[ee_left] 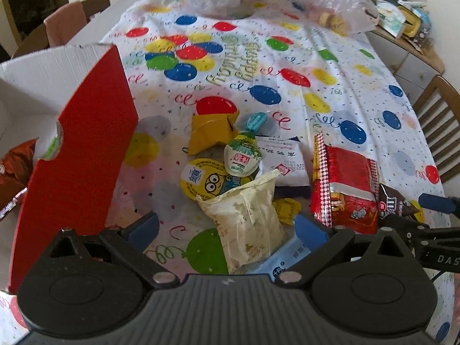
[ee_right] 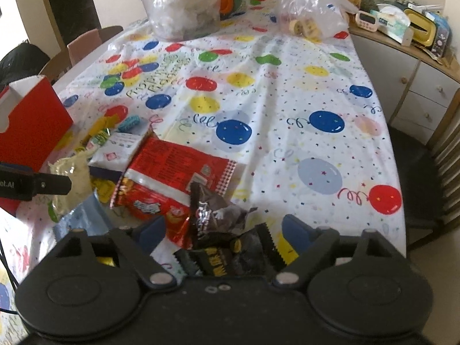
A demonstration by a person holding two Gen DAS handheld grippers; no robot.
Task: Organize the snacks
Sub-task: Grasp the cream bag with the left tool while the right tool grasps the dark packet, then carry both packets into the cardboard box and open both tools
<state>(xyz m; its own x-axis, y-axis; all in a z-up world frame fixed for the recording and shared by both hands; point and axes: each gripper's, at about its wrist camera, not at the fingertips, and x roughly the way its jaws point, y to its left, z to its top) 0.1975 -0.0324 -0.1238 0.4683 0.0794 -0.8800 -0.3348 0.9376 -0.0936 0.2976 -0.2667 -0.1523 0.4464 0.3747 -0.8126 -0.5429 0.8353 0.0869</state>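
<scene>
A pile of snacks lies on the balloon-print tablecloth. My left gripper is open and points down, with a cream snack bag between its blue fingers; the pads do not touch it. A red open box stands to the left, with an orange-brown bag inside. My right gripper is open around brown M&M's packets, its pads clear of them. A red packet lies just beyond. A Minion jelly cup and a green-white cup lie behind the cream bag.
A yellow wrapper, teal candy, white packet and light blue packet lie in the pile. Clear plastic bags sit at the table's far end. A sideboard and a wooden chair stand on the right.
</scene>
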